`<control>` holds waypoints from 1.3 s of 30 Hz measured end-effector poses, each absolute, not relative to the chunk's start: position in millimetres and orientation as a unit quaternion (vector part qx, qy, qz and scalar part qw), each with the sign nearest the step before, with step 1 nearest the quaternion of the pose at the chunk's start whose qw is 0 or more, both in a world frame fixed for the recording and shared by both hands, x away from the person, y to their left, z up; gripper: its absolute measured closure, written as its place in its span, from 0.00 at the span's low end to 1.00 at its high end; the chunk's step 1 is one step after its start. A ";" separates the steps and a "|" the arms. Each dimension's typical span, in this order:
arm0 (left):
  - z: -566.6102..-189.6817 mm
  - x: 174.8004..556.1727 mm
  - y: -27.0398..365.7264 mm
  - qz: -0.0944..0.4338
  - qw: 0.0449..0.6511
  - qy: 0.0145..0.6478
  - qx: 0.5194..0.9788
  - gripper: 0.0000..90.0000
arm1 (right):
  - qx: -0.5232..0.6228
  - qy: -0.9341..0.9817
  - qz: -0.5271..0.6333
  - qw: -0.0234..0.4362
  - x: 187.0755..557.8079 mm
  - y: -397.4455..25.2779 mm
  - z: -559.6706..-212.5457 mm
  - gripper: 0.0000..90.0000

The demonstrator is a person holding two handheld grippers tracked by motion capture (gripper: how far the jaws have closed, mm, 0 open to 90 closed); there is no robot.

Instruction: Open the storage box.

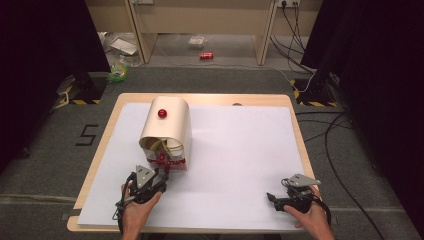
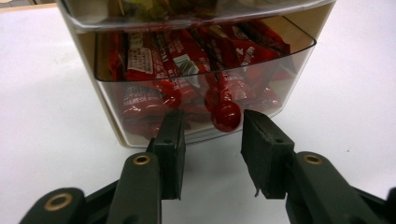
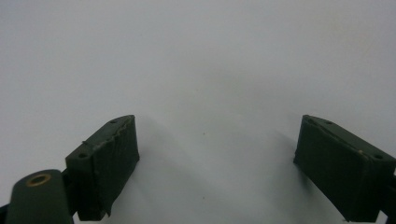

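A small candy box with a cream curved lid and a red lid knob stands at the left middle of the white sheet. Its clear drawer holds several red candy packets. A round red drawer knob juts from the lower front. My left gripper is right at the box's front. In the left gripper view it is open, the red knob just ahead between its fingertips and apart from them. My right gripper rests open over bare sheet at the near right, holding nothing.
The wooden table edge frames the sheet. Beyond the table, on the floor, lie a red can, a green bag and cables at the right. Black stands flank the far corners.
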State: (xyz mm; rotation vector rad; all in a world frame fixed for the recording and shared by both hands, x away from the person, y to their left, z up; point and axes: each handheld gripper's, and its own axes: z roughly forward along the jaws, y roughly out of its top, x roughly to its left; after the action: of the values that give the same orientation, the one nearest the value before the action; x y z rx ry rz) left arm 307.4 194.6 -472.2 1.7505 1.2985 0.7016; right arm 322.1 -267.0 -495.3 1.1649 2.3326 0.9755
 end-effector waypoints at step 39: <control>-482.5 301.4 162.4 0.360 0.375 0.523 0.675 0.81 | 0.412 0.825 0.345 0.178 322.2 -267.0 -495.3 0.15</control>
State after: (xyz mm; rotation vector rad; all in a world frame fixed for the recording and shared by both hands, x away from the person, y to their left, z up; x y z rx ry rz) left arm 301.4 162.4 -482.5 1.7290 1.3395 0.9219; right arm 322.2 -267.0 -495.3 1.1649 2.3330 0.9753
